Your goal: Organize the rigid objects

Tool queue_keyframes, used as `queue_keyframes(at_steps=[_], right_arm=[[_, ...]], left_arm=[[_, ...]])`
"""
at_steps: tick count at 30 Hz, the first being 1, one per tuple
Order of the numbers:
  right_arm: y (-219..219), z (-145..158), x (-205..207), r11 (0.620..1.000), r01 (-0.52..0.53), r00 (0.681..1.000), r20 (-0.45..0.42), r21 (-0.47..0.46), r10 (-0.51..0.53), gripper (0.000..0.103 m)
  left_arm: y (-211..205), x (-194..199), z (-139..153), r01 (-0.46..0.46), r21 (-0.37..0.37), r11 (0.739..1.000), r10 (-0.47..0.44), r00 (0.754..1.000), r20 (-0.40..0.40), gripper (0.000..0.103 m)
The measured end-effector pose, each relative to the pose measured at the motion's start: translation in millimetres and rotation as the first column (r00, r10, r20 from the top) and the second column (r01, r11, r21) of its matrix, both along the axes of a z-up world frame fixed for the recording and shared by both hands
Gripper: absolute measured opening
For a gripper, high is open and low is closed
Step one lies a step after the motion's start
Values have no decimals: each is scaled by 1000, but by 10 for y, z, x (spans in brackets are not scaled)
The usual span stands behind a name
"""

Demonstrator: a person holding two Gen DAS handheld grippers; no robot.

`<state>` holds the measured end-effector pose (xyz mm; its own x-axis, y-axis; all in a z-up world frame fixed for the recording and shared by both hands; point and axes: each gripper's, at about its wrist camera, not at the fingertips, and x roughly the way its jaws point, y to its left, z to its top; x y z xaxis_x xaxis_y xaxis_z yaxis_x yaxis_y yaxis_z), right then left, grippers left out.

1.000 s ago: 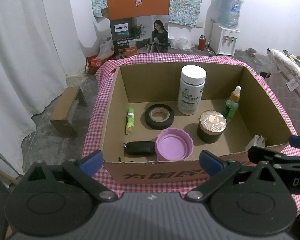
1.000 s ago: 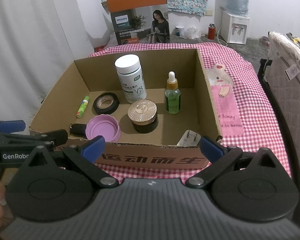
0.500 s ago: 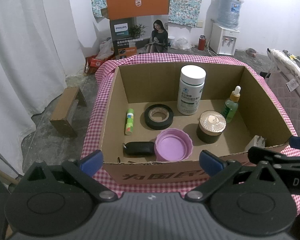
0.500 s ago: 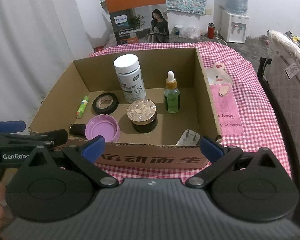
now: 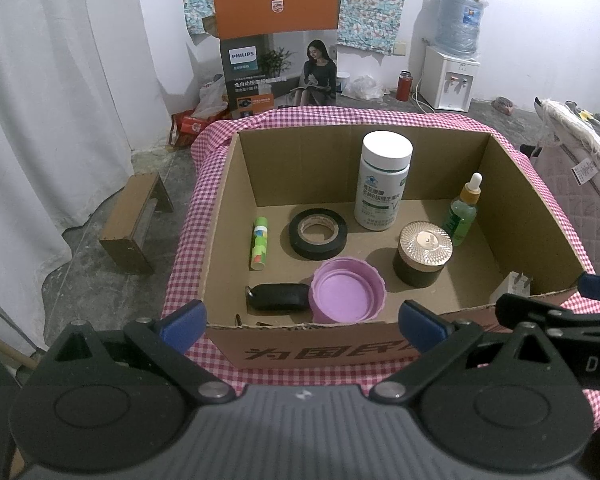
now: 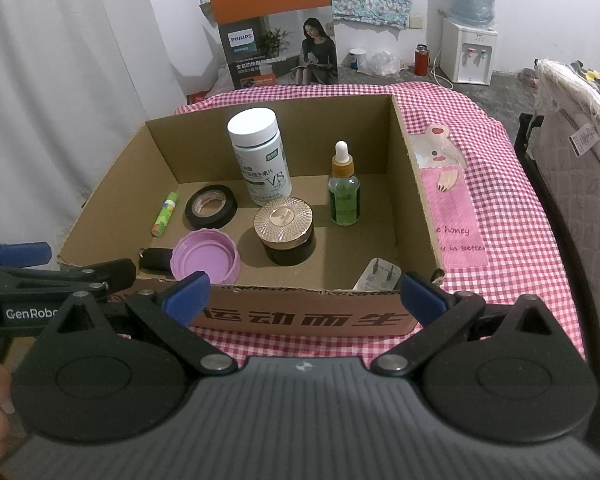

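An open cardboard box [image 5: 228,216] [image 6: 414,200] on the checked cloth holds a white pill bottle [image 5: 383,181] [image 6: 260,156], a green dropper bottle [image 5: 462,212] [image 6: 343,192], a black tape roll [image 5: 318,234] [image 6: 211,206], a gold-lidded dark jar [image 5: 422,252] [image 6: 285,230], a purple lid [image 5: 346,290] [image 6: 204,256], a glue stick [image 5: 259,242] [image 6: 165,214], a black key fob [image 5: 276,296] [image 6: 154,258] and a white plug [image 5: 514,286] [image 6: 378,274]. My left gripper [image 5: 302,322] and right gripper [image 6: 304,298] are open and empty in front of the box's near wall.
The pink checked cloth [image 6: 496,184] covers the table, with a pink mat [image 6: 454,216] right of the box. A Philips carton [image 5: 278,56] stands behind. A wooden stool [image 5: 134,226] is on the floor at left, a mattress [image 6: 580,168] at right.
Both views have shifted very slightly. The objects in the box have not moved and both grippers stay open.
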<state>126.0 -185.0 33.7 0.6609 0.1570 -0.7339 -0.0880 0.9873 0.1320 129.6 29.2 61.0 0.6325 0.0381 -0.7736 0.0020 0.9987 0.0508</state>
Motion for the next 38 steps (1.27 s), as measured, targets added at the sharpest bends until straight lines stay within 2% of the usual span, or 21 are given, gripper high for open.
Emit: queue_keyframes(at_steps=[38], right_arm=[[2, -1, 12, 1000, 13, 1000, -9, 26, -13, 102]], left_arm=[[-34, 2, 39, -2, 2, 1000, 2, 1000, 3, 103]])
